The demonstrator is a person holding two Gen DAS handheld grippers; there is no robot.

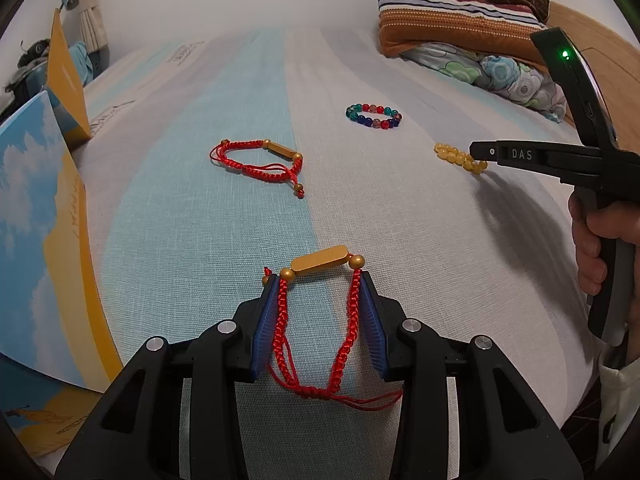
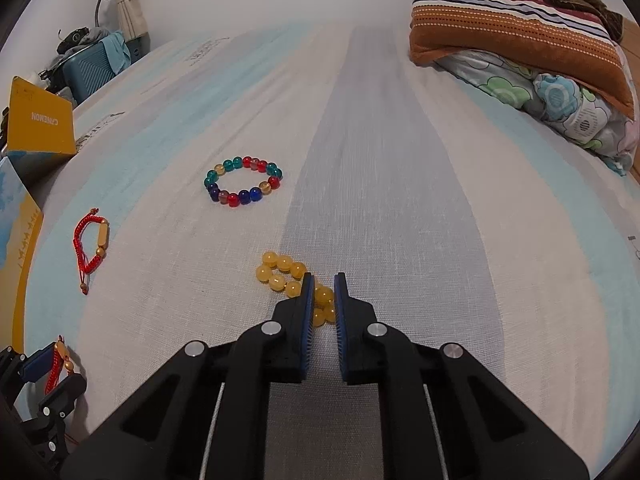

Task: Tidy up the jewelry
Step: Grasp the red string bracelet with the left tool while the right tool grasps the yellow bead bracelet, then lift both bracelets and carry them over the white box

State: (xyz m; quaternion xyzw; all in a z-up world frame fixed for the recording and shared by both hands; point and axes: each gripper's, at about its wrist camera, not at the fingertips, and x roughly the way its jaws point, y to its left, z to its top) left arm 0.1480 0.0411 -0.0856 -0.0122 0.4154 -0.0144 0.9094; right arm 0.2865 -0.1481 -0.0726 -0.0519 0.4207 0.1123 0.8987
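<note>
- Far red cord bracelet [image 1: 282, 148]: lies loose on the bed [image 1: 400, 220], well apart from both tools. Judged very light and limp, with one stiff gold bar. Take it across the braided cord beside the bar, since the thin tail strands would likely slip
- Near red cord bracelet [image 1: 320, 263]: sits between the fingers of the left gripper [image 1: 319, 280]. The blue pads are part-way closed and bear on its two braided sides, with the gold bar just past the tips. The soft cord should bunch rather than resist, so grip looks secure
- Multicoloured bead bracelet [image 1: 356, 111]: lies flat as a ring further up the bed, untouched. Beads look glassy and hard, probably slippery and heavier than cord. Pinch across one side of the ring
- Yellow bead bracelet [image 2: 282, 270]: folded into a double row. The right gripper [image 2: 323, 276] has its fingers drawn nearly together on the near end of it. Round smooth beads may roll out of a pinch
- Count: red cord bracelets 2, multicoloured bead bracelets 1, yellow bead bracelets 1, so 4 pieces in total
</note>
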